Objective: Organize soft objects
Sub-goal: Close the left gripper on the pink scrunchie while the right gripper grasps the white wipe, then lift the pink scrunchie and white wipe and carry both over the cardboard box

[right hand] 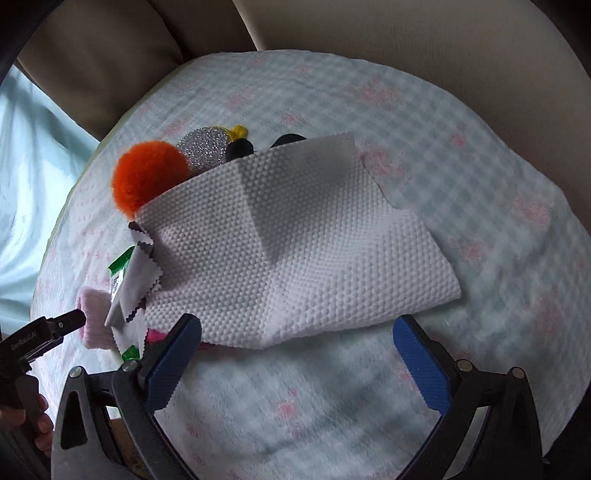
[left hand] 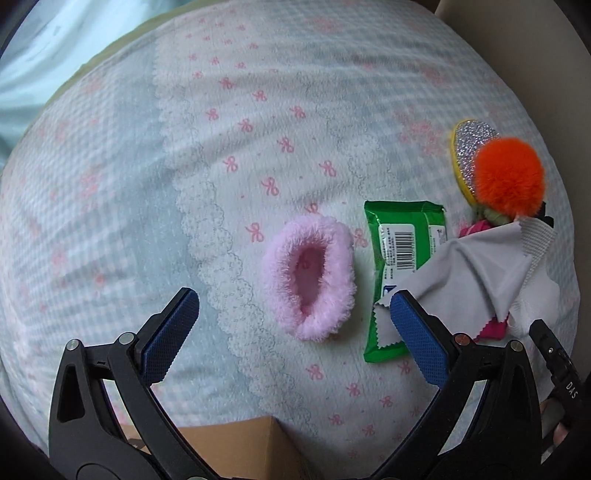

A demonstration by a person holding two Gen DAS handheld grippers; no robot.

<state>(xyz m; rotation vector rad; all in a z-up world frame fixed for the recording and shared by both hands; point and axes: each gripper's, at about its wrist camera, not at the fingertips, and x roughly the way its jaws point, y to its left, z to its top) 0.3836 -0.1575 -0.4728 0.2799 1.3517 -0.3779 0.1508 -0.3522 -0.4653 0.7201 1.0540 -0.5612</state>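
Observation:
A fluffy pink scrunchie (left hand: 309,276) lies on the bed between the tips of my open left gripper (left hand: 295,306). Right of it lie a green wipes pack (left hand: 397,243), a grey cloth (left hand: 480,269) and an orange pompom (left hand: 509,177) on a glittery clip (left hand: 469,147). My right gripper (right hand: 297,332) is open just short of a white textured towel (right hand: 295,236) that covers part of the pile. The pompom (right hand: 147,177), glittery clip (right hand: 205,149), wipes pack (right hand: 120,273) and scrunchie (right hand: 92,306) show at its left.
The bed has a pale blue checked cover with pink bows (left hand: 221,147). A cardboard box corner (left hand: 236,446) sits below the left gripper. A beige padded headboard (right hand: 332,26) lies behind. The left gripper's tip (right hand: 70,319) shows in the right wrist view.

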